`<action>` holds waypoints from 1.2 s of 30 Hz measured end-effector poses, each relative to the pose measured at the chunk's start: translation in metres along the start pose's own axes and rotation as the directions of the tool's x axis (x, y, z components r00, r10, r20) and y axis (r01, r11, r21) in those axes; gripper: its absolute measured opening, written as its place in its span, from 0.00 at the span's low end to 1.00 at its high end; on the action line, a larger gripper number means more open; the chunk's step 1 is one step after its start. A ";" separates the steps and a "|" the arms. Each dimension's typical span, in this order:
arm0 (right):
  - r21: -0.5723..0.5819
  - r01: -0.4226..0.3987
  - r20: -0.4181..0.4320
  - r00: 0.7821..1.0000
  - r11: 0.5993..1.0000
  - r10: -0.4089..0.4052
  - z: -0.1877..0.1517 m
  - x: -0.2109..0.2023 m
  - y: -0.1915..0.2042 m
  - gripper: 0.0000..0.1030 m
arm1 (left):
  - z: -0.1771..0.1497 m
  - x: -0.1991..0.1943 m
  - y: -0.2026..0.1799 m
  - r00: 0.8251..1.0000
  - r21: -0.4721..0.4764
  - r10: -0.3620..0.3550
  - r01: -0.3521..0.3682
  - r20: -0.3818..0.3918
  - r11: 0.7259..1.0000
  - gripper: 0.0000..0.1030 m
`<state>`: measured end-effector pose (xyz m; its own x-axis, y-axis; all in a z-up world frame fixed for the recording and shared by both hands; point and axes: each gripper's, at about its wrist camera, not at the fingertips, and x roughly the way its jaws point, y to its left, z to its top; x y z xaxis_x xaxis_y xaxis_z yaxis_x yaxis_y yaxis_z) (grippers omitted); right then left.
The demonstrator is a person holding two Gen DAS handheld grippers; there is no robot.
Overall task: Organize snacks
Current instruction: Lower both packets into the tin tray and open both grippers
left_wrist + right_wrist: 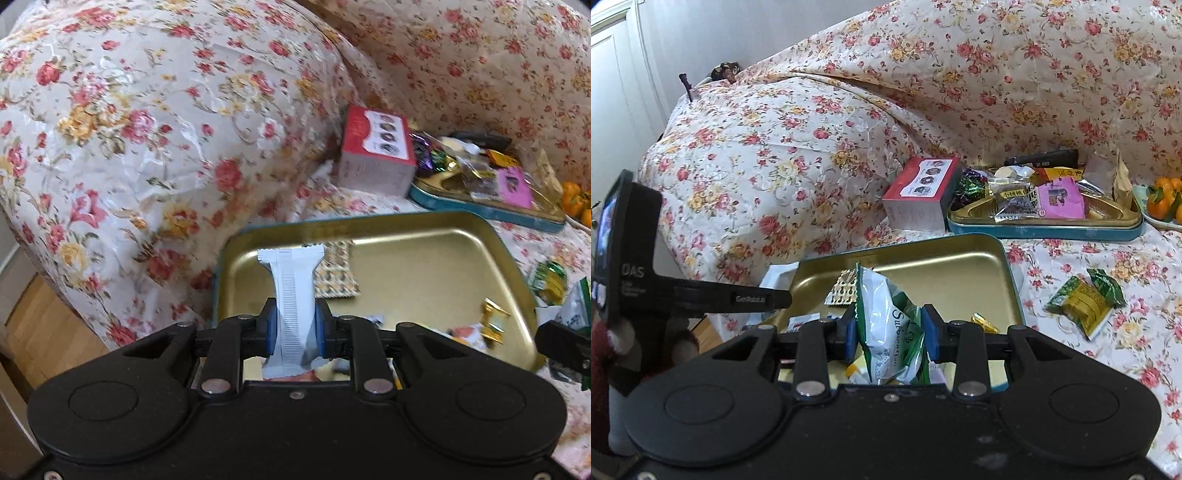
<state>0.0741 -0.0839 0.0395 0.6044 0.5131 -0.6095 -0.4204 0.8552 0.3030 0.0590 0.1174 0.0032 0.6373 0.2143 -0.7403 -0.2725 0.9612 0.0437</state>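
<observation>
- While over the tin (461, 236), left hand-held gripper (294, 326) pinches a white packet (293, 291).
- Right hand-held gripper (888, 334) pinches a green-white bag (890, 332) above tin (960, 254).

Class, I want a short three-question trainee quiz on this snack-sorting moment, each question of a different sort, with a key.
1. True or false: the left gripper is shut on a white crimped-end snack wrapper.
2. Multiple choice: the green-and-white snack bag is held by A) the right gripper, B) nothing, it lies on the cloth, C) the red cardboard box.
3. Fill in: the loose green-and-yellow packet lies on the floral cloth, outside the gold metal tin tray, on its ____ side in the right wrist view.

Key: 1 true; 2 A; 3 right.
</observation>
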 end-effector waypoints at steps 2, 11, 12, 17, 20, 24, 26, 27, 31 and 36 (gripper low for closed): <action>-0.002 0.010 0.001 1.000 1.000 -0.010 0.000 0.008 0.003 0.36 | -0.002 0.006 0.000 1.000 0.026 0.021 -0.021 0.006 0.999 0.27; 0.008 0.031 -0.014 0.999 0.999 -0.031 0.001 0.048 0.013 0.36 | 0.000 0.020 0.003 0.999 0.042 0.038 -0.039 0.020 0.998 0.29; 0.009 0.034 -0.016 0.999 0.999 -0.033 0.002 0.052 0.013 0.36 | 0.000 0.019 0.004 0.999 0.040 0.036 -0.036 0.020 0.999 0.30; 0.008 0.055 -0.030 0.998 0.998 -0.055 0.005 0.072 0.015 0.36 | 0.003 0.023 0.009 0.999 0.014 0.032 -0.031 -0.031 0.999 0.33; -0.012 0.078 -0.028 0.997 0.997 -0.078 0.008 0.083 0.017 0.36 | 0.004 0.022 0.013 0.998 -0.010 0.027 -0.027 -0.059 1.000 0.33; -0.022 0.106 -0.031 0.994 0.994 -0.107 0.014 0.096 0.017 0.36 | 0.004 0.021 0.017 0.995 -0.027 0.039 -0.042 -0.089 0.999 0.33; -0.026 0.120 -0.032 0.992 0.992 -0.121 0.017 0.101 0.016 0.36 | 0.004 0.021 0.018 0.994 -0.041 0.030 -0.035 -0.108 0.999 0.33; -0.031 0.126 -0.030 0.991 0.991 -0.127 0.019 0.104 0.017 0.36 | 0.003 0.020 0.019 0.993 -0.047 0.026 -0.031 -0.115 0.998 0.33; -0.054 0.148 -0.032 0.988 0.988 -0.150 0.022 0.113 0.020 0.36 | 0.003 0.018 0.018 0.992 -0.049 0.021 -0.027 -0.124 0.998 0.33; -0.083 0.166 -0.041 0.985 0.983 -0.170 0.022 0.119 0.023 0.36 | 0.003 0.018 0.014 0.992 -0.039 0.015 -0.020 -0.129 0.999 0.33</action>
<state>0.1518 -0.0017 -0.0103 0.6383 0.3572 -0.6819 -0.3692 0.9194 0.1360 0.0688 0.1347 -0.0071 0.5352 0.2045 -0.8196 -0.3130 0.9492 0.0325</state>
